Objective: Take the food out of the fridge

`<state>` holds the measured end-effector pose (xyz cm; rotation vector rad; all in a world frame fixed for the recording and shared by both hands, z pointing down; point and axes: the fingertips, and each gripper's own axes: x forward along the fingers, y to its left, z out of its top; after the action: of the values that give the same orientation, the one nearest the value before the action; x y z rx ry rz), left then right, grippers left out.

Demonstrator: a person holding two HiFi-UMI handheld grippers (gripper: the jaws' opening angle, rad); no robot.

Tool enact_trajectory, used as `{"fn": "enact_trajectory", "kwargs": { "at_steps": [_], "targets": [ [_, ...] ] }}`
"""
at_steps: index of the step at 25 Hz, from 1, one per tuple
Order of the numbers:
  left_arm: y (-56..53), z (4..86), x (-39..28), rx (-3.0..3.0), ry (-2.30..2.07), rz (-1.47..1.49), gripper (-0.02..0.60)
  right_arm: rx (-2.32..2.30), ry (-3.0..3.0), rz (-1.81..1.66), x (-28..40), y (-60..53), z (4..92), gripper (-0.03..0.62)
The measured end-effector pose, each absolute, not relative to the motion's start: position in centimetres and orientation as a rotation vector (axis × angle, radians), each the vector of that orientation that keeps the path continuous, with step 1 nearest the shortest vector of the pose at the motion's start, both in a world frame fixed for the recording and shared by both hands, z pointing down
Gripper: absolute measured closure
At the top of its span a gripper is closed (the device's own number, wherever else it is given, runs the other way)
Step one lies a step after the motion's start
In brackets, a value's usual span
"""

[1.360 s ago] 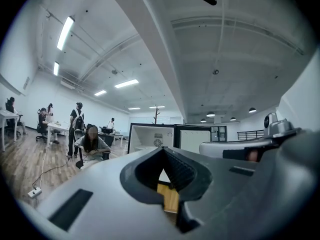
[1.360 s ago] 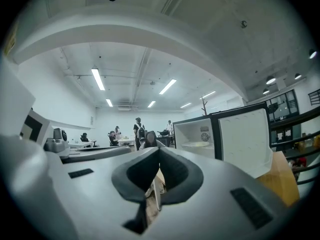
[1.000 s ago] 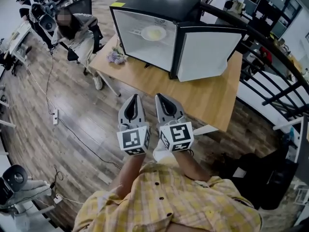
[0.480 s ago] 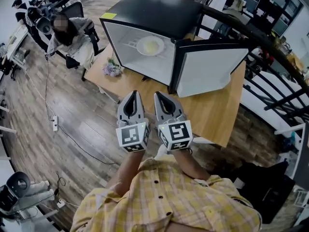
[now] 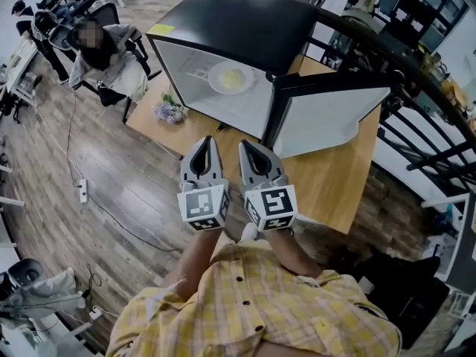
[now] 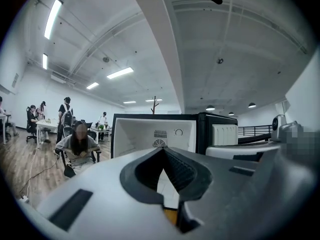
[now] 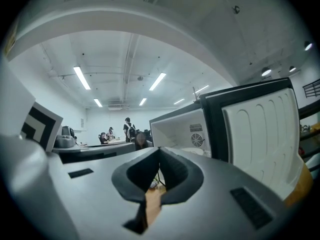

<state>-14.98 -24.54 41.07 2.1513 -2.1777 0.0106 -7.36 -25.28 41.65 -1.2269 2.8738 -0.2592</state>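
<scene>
A small black fridge (image 5: 245,21) stands on a wooden table (image 5: 335,184), its white door (image 5: 335,121) swung open to the right. On the white shelf inside rests a plate of pale yellow food (image 5: 232,77). Both grippers hang side by side just short of the table's near edge, pointing level at the fridge. My left gripper (image 5: 207,140) is shut and empty; so is my right gripper (image 5: 245,146). The left gripper view shows the fridge (image 6: 155,134) straight ahead beyond the closed tips (image 6: 162,149). In the right gripper view the open door (image 7: 260,139) fills the right side.
A small bunch of purple flowers (image 5: 167,111) lies at the table's left corner. A person (image 5: 111,50) sits on a chair to the far left. A black railing (image 5: 416,88) runs along the right. Cables (image 5: 82,188) trail over the wooden floor at the left.
Both grippers have come forward together toward the table, so the fridge and the plate now sit closer and lower in the head view. Both stay shut.
</scene>
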Motion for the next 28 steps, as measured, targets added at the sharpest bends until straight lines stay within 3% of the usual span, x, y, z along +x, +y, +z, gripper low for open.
{"fn": "enact_trajectory", "kwargs": {
  "at_steps": [16,21,24,28],
  "targets": [
    [-32.2,47.1,-18.5,2.069,-1.853,-0.031,0.574,-1.409,2.848,-0.278,-9.9,-31.0,43.0,0.586],
    [-34.5,48.5,-18.7,1.997,-1.695,-0.223,0.571,-1.447,2.847,-0.259,-10.2,-32.2,43.3,0.586],
    [-35.6,49.8,-18.7,1.905,-1.564,-0.348,0.498,-1.481,2.832,-0.255,-9.8,-32.8,43.4,0.586],
    [-36.6,51.0,-19.1,1.788,-1.429,-0.493,0.497,-1.518,2.812,-0.255,-9.4,-33.3,43.5,0.586]
  ]
}}
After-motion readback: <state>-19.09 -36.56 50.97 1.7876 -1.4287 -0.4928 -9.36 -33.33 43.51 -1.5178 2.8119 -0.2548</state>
